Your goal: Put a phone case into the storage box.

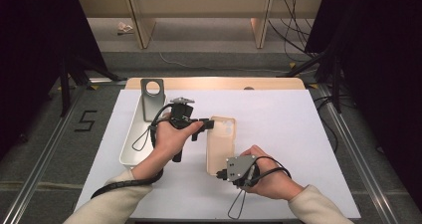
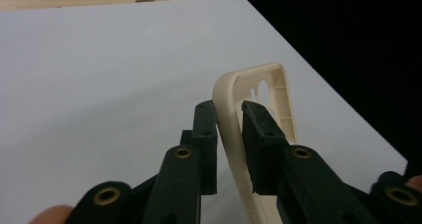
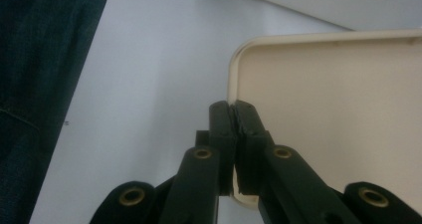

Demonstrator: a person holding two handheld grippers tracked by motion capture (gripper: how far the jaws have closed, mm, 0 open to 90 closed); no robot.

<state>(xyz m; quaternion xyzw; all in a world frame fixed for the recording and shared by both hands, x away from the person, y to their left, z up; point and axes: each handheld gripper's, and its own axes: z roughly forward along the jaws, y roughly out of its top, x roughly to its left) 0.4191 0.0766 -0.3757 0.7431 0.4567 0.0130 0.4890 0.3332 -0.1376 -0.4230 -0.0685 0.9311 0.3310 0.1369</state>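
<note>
A cream phone case (image 1: 220, 144) lies on the white mat, camera cut-out at the far end. My left gripper (image 1: 209, 124) comes in from the left at the case's far left corner. In the left gripper view its jaws (image 2: 229, 107) straddle the case's side wall (image 2: 231, 134) and both pads touch it. My right gripper (image 1: 219, 175) is at the near left corner. In the right gripper view its jaws (image 3: 233, 107) are shut on the case's rim (image 3: 234, 74), with the flat inside of the case to the right.
A white oblong tray (image 1: 130, 134) stands left of the left hand. A grey plate with a round hole (image 1: 152, 99) leans in its far end. The white mat (image 1: 278, 119) covers the table as far as the wooden back edge (image 1: 214, 83).
</note>
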